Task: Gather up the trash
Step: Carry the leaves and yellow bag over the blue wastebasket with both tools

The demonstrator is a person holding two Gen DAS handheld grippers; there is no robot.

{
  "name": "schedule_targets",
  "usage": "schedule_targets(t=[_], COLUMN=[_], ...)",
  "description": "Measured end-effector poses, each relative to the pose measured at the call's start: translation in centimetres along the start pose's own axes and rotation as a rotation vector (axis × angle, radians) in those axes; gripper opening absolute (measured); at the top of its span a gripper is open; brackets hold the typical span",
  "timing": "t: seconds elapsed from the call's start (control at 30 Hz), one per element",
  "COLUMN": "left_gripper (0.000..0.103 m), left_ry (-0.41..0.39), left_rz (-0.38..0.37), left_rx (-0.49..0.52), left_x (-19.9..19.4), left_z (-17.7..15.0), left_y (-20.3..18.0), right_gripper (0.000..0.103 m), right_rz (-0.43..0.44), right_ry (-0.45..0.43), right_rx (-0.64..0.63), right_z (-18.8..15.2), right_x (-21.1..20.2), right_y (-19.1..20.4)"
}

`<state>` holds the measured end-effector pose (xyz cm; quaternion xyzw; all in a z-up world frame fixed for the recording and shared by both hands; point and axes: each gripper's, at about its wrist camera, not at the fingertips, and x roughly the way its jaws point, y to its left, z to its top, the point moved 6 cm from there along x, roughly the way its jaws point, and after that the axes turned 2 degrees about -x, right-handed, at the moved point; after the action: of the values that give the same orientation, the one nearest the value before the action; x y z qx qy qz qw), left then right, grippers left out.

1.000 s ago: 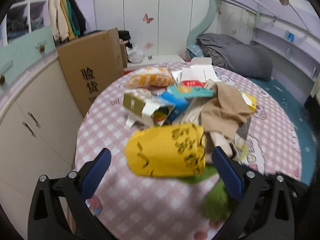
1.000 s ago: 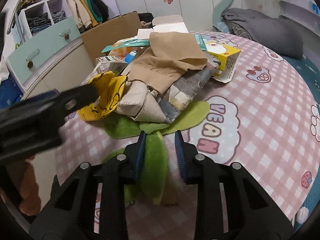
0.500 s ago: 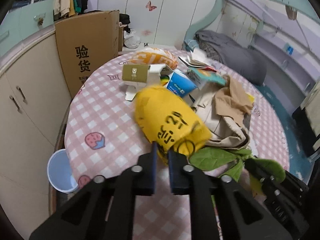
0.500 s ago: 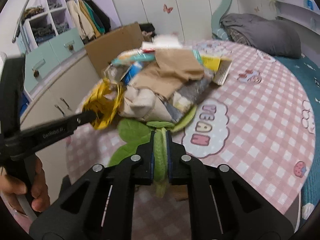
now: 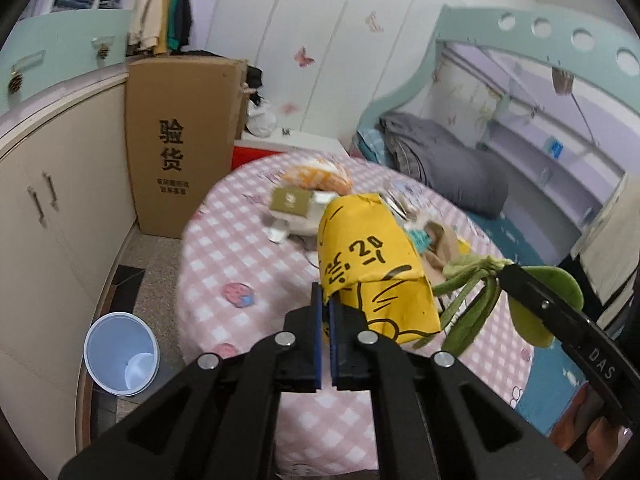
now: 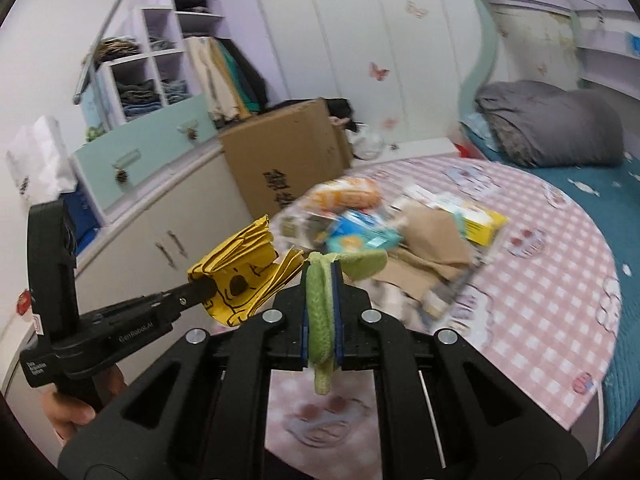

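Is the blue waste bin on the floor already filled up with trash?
No, the blue waste bin looks nearly empty in the left wrist view, with only something pale lying at its bottom.

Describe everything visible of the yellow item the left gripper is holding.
The yellow item looks like a thin, crinkled plastic or fabric bag, bright yellow with black printed characters and cartoon line drawings. The left gripper, jaws closed, pinches its lower edge, and it hangs lifted above the pink checked bed cover. The right wrist view shows it bunched into folds. In the left wrist view it overlaps the green leafy piece; contact is unclear.
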<state>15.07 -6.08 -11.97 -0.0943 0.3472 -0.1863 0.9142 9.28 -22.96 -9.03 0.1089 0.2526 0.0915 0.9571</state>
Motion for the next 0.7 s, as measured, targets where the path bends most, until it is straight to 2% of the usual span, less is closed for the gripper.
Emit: schedule_targets(t=[0.17, 0.27, 0.4, 0.53, 0.7], left_gripper=[0.003, 0.003, 0.003, 0.003, 0.003], left_ry=[-0.062, -0.083, -0.066, -0.017, 0.039], left_rz=[0.048, 0.147, 0.263, 0.363, 0.434], left_rx=[-0.088, -0.144, -0.24, -0.349, -0.46], left_x=[-2.6, -3.5, -3.3, -1.9, -0.1], left_z=[1.1, 1.1, 0.4, -1.2, -3.3], left_y=[5.8, 11.2, 18.5, 26.6, 34.3], right_gripper=[0.008, 0.009, 0.009, 0.009, 0.009], right_rz=[0.108, 0.185, 0.285, 0.317, 0.348], right_ry=[0.013, 0.058, 0.161, 0.268, 0.37], right_rx=[-0.061, -0.097, -0.15, -0.238, -0.306], right_z=[1.4, 1.5, 0.3, -2.2, -5.9], right_x=[2.7, 5.8, 11.9, 18.8, 26.4], right_y=[5.5, 9.6, 15.5, 21.3, 26.7])
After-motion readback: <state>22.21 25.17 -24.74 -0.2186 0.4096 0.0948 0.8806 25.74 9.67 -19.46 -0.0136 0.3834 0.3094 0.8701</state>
